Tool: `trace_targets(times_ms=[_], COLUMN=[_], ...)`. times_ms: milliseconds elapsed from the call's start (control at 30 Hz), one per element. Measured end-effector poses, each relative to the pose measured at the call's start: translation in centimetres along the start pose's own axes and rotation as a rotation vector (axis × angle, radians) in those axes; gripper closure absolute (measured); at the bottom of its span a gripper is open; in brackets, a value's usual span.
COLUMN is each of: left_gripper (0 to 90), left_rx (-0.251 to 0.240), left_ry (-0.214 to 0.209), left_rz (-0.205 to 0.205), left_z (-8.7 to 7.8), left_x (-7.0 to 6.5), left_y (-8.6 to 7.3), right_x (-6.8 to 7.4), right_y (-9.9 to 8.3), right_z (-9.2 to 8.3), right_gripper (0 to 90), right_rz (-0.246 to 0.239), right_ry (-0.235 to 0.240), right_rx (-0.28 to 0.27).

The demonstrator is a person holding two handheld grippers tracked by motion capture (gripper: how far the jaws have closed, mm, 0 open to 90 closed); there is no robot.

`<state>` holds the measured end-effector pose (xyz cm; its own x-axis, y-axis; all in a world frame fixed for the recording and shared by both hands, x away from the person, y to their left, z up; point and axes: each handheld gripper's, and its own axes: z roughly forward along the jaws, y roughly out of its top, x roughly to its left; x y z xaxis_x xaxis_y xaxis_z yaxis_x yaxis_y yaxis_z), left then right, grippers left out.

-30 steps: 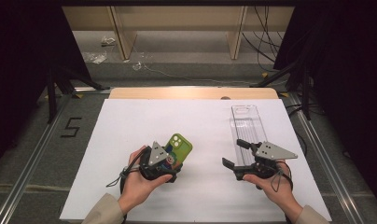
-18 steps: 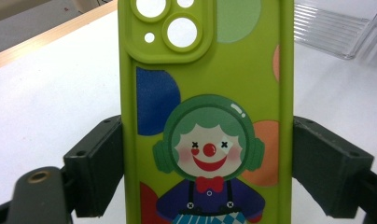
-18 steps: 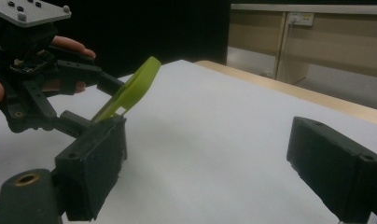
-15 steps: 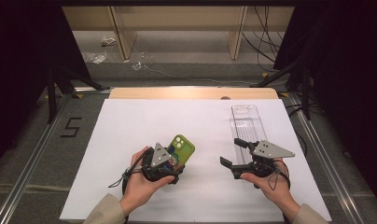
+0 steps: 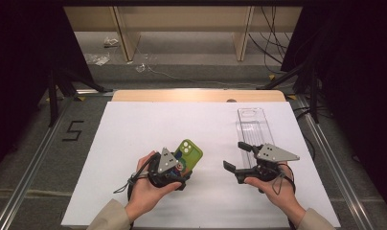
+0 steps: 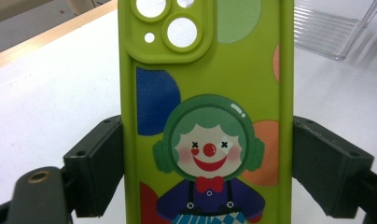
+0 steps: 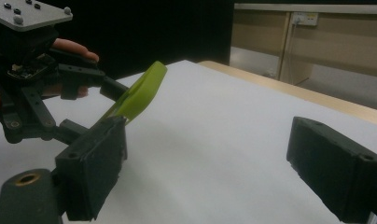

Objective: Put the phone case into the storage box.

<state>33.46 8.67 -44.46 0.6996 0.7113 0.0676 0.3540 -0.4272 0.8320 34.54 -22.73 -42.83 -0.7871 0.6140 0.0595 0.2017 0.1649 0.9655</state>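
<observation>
High view: a green rubber phone case [image 5: 190, 154] with a clown picture on it is seen just left of the middle of the white table [image 5: 134, 129]. It is held up off the table by the left gripper [image 5: 170, 167], and its camera-hole end is pointed toward 1 o'clock. In the left gripper view, the case [image 6: 205, 112] is pinched by its two long edges between the black fingers [image 6: 98, 172], one on each side. Round camera holes are seen at 12 o'clock on the case, and the clown face is seen in the middle.

The right gripper [image 5: 237, 155] is held near the table at about 4 o'clock from the middle. Its fingers are spread wide apart and nothing is held between them. They are pointed toward 9 o'clock, at the case. In the right gripper view, the case [image 7: 140, 91] is seen edge-on and tilted, at 10 o'clock.

A clear plastic tray [image 5: 254, 127], long and thin, is laid flat on the table just behind the right gripper, at 12 o'clock from it.
</observation>
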Motion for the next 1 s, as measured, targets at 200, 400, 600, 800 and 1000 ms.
trace_targets(times_ms=[200, 400, 600, 800, 1000], left_gripper=[16.0, 16.0, 16.0, 16.0, 16.0], left_rx=[-0.001, -0.003, -0.003, -0.005, -0.005], left_ry=[-0.006, -0.011, -0.019, -0.024, -0.030], left_rz=[0.004, 0.007, 0.014, 0.018, 0.023], left_z=[0.0, 0.0, 0.1, 0.2, 0.3], left_x=[-0.2, -0.5, -0.8, -1.1, -1.4], left_y=[0.1, 0.1, 0.2, 0.2, 0.3], right_x=[0.1, 0.2, 0.4, 0.5, 0.7], right_y=[0.1, 0.1, 0.2, 0.2, 0.3], right_z=[0.2, 0.3, 0.5, 0.7, 0.9], right_gripper=[13.2, 13.2, 13.2, 13.2, 13.2], right_rz=[-0.001, -0.002, -0.004, -0.008, -0.010], right_ry=[0.004, 0.007, 0.010, 0.018, 0.022], right_rx=[0.000, 0.000, 0.000, 0.002, 0.003])
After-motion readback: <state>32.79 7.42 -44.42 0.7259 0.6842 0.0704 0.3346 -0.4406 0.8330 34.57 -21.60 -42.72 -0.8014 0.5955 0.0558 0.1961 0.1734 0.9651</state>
